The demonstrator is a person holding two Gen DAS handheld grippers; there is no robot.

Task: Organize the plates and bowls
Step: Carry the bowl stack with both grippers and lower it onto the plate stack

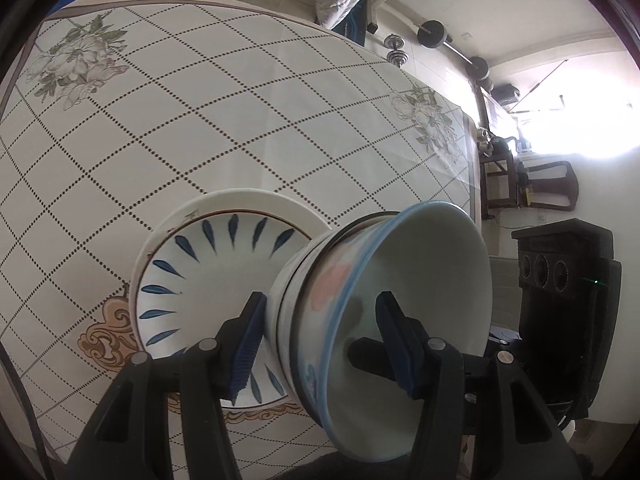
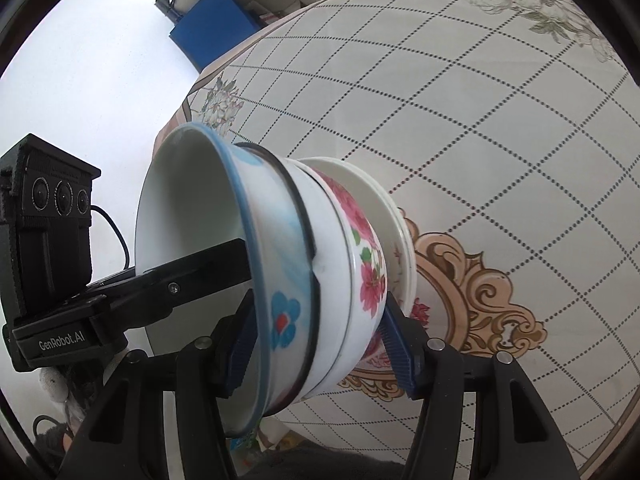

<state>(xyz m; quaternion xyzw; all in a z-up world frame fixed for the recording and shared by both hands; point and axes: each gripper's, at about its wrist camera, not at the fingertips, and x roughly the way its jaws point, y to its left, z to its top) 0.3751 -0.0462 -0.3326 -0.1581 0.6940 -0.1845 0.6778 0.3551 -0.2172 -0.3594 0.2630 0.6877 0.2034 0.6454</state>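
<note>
A stack of nested bowls point(image 1: 320, 304) stands on a stack of plates on the table. The top bowl has a blue rim point(image 2: 240, 240) and blue flowers; under it sits a pink-flowered bowl point(image 2: 368, 268). The top plate point(image 1: 208, 276) has blue leaf marks. My left gripper point(image 1: 320, 344) straddles the bowl stack's wall, one finger inside the top bowl, one outside. My right gripper point(image 2: 316, 344) does the same from the opposite side. Both sets of pads press on the bowls. The left gripper's finger point(image 2: 200, 272) shows inside the bowl in the right wrist view.
The table point(image 1: 200, 120) carries a white cloth with a dotted diamond grid and flower prints. The right gripper's camera body point(image 1: 568, 280) sits beyond the bowls. Barbells point(image 1: 436, 32) lie on the floor past the table's far edge. A blue box point(image 2: 216, 28) stands off the table.
</note>
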